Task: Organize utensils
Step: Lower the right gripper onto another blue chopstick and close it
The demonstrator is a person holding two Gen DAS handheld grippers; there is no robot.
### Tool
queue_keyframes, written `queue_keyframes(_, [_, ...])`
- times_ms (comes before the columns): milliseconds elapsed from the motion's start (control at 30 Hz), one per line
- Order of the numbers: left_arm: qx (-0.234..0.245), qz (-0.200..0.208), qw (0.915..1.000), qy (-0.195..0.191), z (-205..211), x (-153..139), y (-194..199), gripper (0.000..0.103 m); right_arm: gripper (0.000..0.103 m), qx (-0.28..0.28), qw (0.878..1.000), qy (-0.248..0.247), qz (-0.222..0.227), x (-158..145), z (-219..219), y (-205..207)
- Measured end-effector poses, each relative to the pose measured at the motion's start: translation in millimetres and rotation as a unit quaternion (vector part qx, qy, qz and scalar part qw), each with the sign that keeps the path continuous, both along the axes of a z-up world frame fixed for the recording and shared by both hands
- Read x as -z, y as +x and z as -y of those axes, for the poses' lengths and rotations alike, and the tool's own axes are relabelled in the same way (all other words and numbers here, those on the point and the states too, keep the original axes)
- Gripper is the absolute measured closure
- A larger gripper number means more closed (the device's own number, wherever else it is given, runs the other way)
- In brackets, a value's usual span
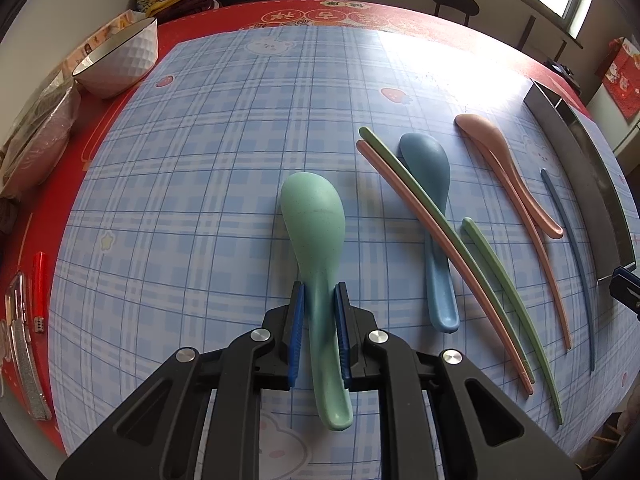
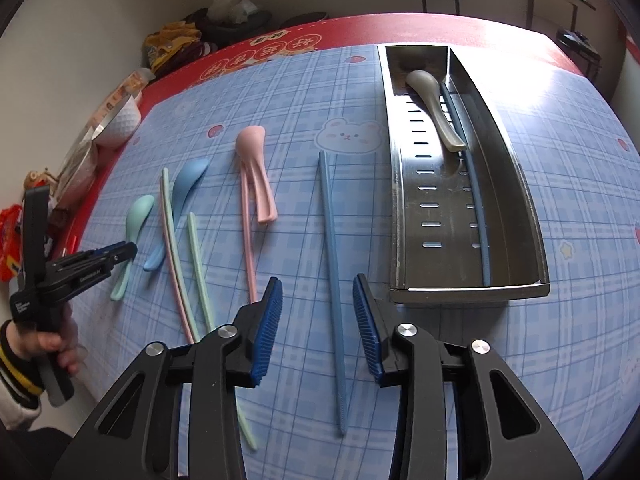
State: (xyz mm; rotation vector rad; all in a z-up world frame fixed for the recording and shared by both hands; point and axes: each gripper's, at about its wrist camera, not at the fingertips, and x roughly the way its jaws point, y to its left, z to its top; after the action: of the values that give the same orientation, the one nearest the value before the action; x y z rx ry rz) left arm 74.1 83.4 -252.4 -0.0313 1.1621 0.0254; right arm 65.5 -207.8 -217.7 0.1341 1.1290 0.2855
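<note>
green spoon left of steel tray, clenched in left gripper by its neck; right gripper released astride blue chopstick, so close square w/ pads mid-stick.

Your right gripper hangs over the blue chopstick, pads either side of it and not touching. Just right of it sits the steel tray, holding a grey spoon and another blue chopstick. Far left, your left gripper is clamped on the green spoon.
</note>
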Motion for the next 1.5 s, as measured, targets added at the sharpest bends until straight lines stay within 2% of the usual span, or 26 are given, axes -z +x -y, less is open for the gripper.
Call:
queue_keyframes(167, [0.009, 0.0, 0.9999, -0.011, -1, -1, -3, 0.089, 0.082, -0.028, 0.998, -0.052, 0.016, 4, -21, 10])
queue_keyframes(400, [0.016, 0.006, 0.9994, -0.029, -6, 0, -4, 0.089, 0.087, -0.036, 0.992, -0.121, -0.008, 25, -43, 30])
queue_keyframes(633, [0.022, 0.013, 0.998, -0.058, -13, 1, -6, 0.089, 0.087, -0.016, 0.985, -0.169, -0.02, 28, -54, 41])
queue_keyframes(733, [0.023, 0.016, 0.9975, -0.065, -15, 1, -6, 0.089, 0.089, 0.0, 0.987, -0.154, -0.038, 31, -50, 43])
queue_keyframes(800, [0.021, 0.016, 0.9971, -0.072, -16, 1, -7, 0.089, 0.097, 0.003, 0.989, -0.141, -0.05, 30, -49, 43])
queue_keyframes(967, [0.02, 0.015, 0.9963, -0.082, -19, 2, -7, 0.089, 0.097, -0.006, 0.992, -0.107, -0.064, 31, -53, 34])
queue_keyframes(1500, [0.03, 0.012, 0.9964, -0.078, -20, 1, -9, 0.089, 0.096, 0.0, 0.992, -0.079, -0.101, 27, -39, -2])
